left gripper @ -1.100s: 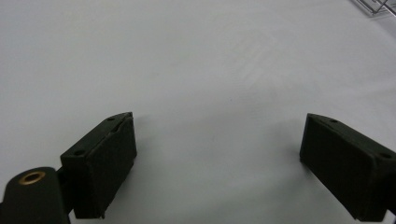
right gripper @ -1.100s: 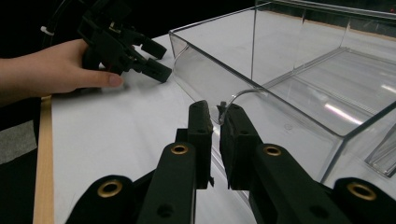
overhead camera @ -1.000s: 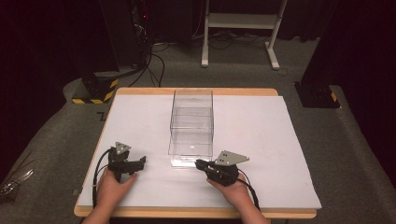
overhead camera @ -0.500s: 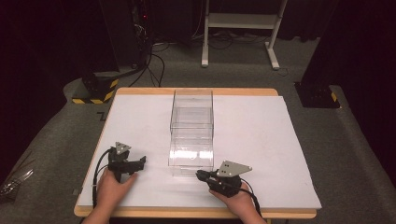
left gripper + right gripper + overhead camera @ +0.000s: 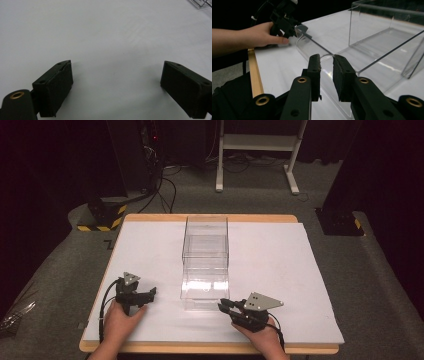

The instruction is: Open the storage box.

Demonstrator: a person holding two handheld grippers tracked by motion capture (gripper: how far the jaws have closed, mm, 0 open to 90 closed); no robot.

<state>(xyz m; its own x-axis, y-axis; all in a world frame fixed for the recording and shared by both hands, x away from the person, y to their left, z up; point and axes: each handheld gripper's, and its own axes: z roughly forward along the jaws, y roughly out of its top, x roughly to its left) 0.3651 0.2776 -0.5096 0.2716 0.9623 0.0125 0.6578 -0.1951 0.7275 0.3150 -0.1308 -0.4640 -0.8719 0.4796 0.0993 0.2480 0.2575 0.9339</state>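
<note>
Right gripper (image 5: 224, 306): nearest edge of the bench (image 5: 150, 347), held in the person's right hand (image 5: 262, 338); its fingers (image 5: 314, 72) stand a narrow gap apart, closing on nothing that can be made out, tips just at the near rim of the clear box.
Left gripper (image 5: 150, 294): near left of the bench, held in the left hand (image 5: 119, 322); fingers (image 5: 56, 86) set wide apart over the bare white sheet, nothing between them.
White sheet (image 5: 280, 265): covers almost the whole bench top, wooden edge showing round it.
Clear box (image 5: 206, 265): transparent plastic, middle of the bench, running from between the grippers away toward the far edge; inner walls part it into compartments, and nothing can be seen lying in any of them.
Floor beyond (image 5: 350, 265): grey carpet, a white stand's feet (image 5: 255, 165), cables, a yellow-and-black striped base (image 5: 102, 217).
</note>
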